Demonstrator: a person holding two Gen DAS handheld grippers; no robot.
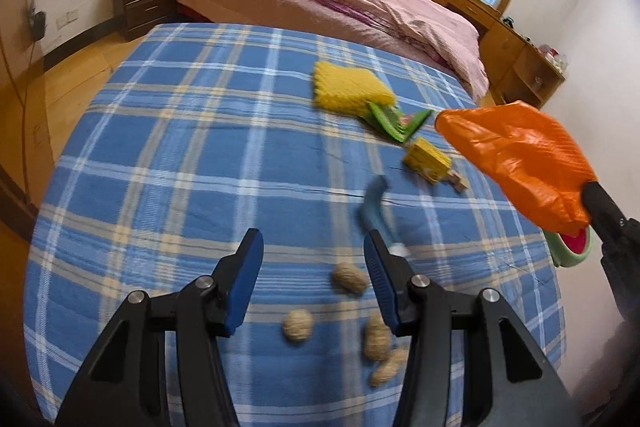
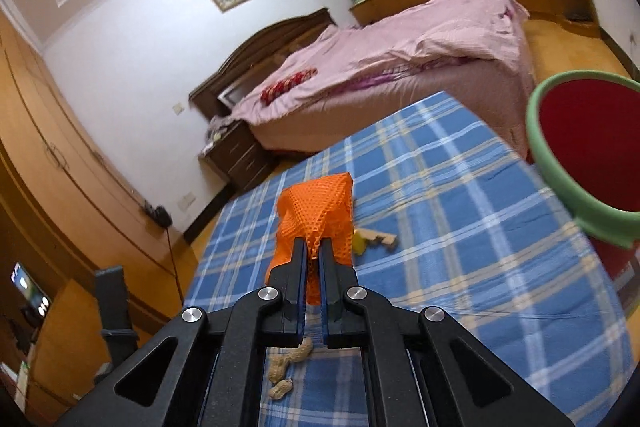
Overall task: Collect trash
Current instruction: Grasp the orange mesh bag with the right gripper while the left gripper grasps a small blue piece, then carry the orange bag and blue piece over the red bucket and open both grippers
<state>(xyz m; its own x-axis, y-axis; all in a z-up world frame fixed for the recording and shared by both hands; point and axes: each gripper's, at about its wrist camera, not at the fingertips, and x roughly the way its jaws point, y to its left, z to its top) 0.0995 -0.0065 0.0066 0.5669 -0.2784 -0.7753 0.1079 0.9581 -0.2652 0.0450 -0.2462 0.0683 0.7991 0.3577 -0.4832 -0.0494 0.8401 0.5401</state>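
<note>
Our right gripper [image 2: 314, 255] pinches the crumpled orange plastic wrapper [image 2: 316, 211] aloft, apparently bound for the green-rimmed red bin [image 2: 576, 163], while our left gripper [image 1: 314, 251] hangs spread above the scattered peanut shells [image 1: 349, 278].

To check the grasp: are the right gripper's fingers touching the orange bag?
Touching. In the right wrist view, the right gripper has its fingers pinched shut on a fold of the orange bag.

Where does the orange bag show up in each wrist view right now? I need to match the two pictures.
Left wrist view: the orange bag hangs at the right edge, above the blue plaid cloth, pinched by the right tool.
Right wrist view: the orange bag sits at centre, clamped between this tool's fingers.
Shared landmark: the green-rimmed red bin, on the right in both.
</note>
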